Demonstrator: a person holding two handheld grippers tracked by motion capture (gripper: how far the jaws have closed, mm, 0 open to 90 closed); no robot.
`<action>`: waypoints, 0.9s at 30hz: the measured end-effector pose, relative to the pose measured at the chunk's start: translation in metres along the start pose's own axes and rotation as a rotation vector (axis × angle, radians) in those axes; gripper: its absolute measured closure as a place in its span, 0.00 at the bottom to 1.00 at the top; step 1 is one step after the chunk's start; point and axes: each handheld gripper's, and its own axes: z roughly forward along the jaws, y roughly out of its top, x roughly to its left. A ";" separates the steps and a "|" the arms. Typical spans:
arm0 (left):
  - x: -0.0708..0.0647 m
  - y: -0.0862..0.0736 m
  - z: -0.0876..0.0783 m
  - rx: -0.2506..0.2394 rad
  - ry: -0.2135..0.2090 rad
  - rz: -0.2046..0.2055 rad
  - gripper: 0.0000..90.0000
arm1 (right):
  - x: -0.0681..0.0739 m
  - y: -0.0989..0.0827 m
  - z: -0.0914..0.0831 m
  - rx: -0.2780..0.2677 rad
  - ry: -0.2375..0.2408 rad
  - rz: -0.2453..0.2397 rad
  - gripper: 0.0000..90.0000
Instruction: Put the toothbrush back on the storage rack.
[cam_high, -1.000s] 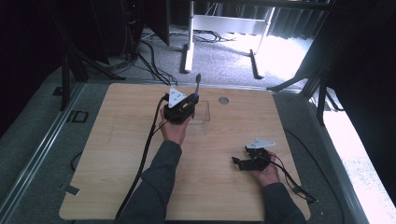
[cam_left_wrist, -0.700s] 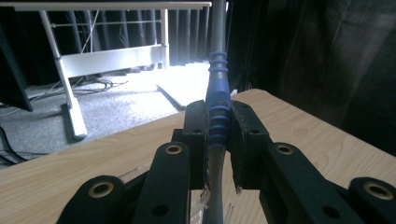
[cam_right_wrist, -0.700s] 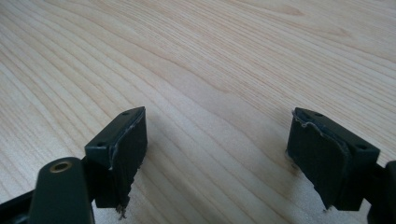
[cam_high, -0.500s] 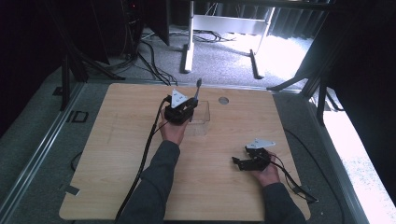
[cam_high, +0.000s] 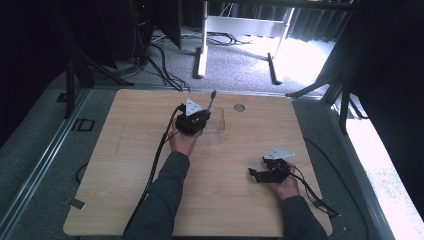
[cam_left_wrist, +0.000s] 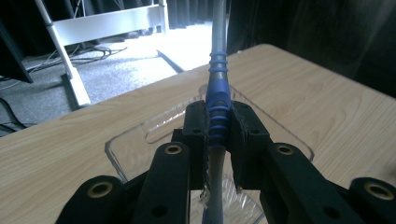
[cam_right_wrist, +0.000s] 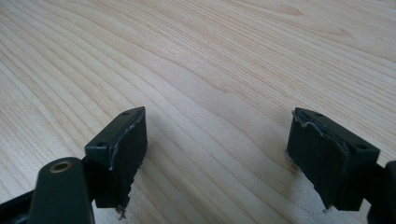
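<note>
We hold the pen right over the clear box

Our left gripper (cam_left_wrist: 218, 140) is clamped on the thin grey pen with blue ribbed grip (cam_left_wrist: 218, 109), above the clear plastic box (cam_left_wrist: 140, 135) near the wooden table's (cam_high: 125, 165) far edge. Tilted, it could hit the rim or slip. Our right gripper (cam_right_wrist: 217, 154) rests wide open, holding nothing.

The counter (cam_high: 125, 165) is pale wood with a clear grain and a matt finish. The tray (cam_left_wrist: 140, 140) is clear, glossy plastic. The pen (cam_left_wrist: 218, 112) has a ribbed blue rubber-looking grip. The gripper pads (cam_right_wrist: 123, 149) are matt black with rough, frayed edges.
</note>
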 end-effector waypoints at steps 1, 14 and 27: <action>-0.001 -0.001 0.002 0.023 -0.002 0.010 0.87 | 0.000 0.000 0.000 0.000 0.000 0.000 0.22; -0.004 -0.007 0.003 0.116 -0.022 0.060 0.77 | 0.000 0.000 0.000 0.001 0.000 0.001 0.22; 0.032 -0.019 -0.062 -0.029 -0.020 -0.120 0.59 | 0.000 0.000 0.000 0.001 -0.001 0.003 0.22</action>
